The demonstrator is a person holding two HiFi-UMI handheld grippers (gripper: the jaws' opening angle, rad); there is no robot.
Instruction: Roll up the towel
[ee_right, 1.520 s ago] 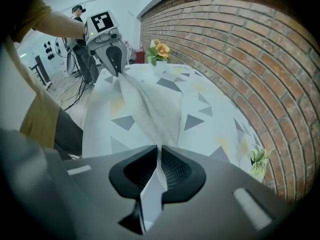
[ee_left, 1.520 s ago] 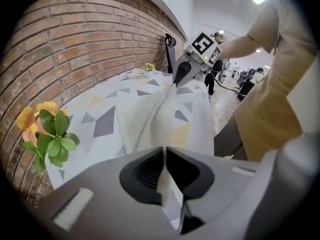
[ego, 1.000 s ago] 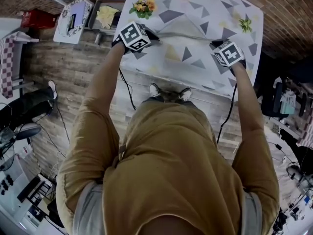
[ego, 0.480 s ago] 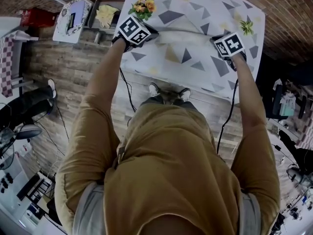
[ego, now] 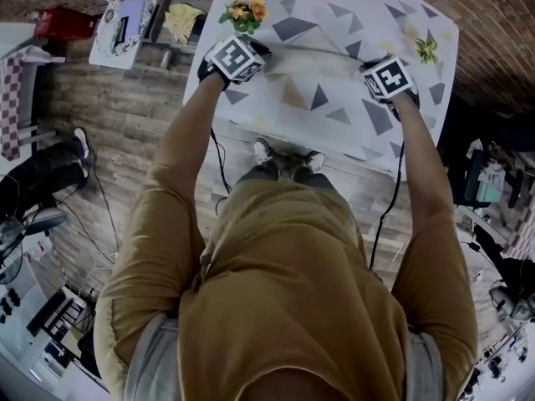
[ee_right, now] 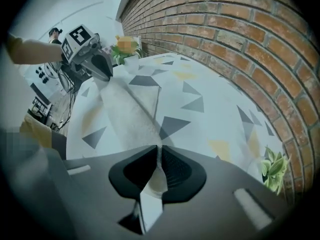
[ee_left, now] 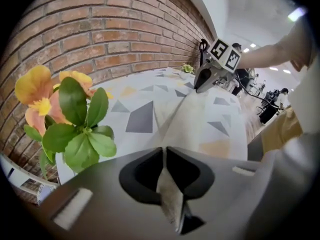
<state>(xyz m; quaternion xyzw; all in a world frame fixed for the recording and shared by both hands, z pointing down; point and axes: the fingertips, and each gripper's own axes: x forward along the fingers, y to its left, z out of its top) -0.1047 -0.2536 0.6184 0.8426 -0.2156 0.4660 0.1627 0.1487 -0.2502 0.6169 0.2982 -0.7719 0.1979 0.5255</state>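
Observation:
A white towel lies across the table's triangle-print cloth. My left gripper is shut on one corner of it, and the cloth shows pinched between the jaws. My right gripper is shut on the other corner. The towel's edge runs taut between the two grippers, and the towel sags down to the table behind it. From the left gripper view the right gripper shows at the towel's far end. The right gripper view shows the left gripper likewise, with the towel between.
A potted orange flower stands close beside the left gripper, large in the left gripper view. A small green plant sits near the right gripper. A brick wall backs the table. A tray lies left of the table.
Both grippers have carried the towel's held edge farther across the table, toward the brick wall, and slightly lower. The left one now sits next to the flower pot.

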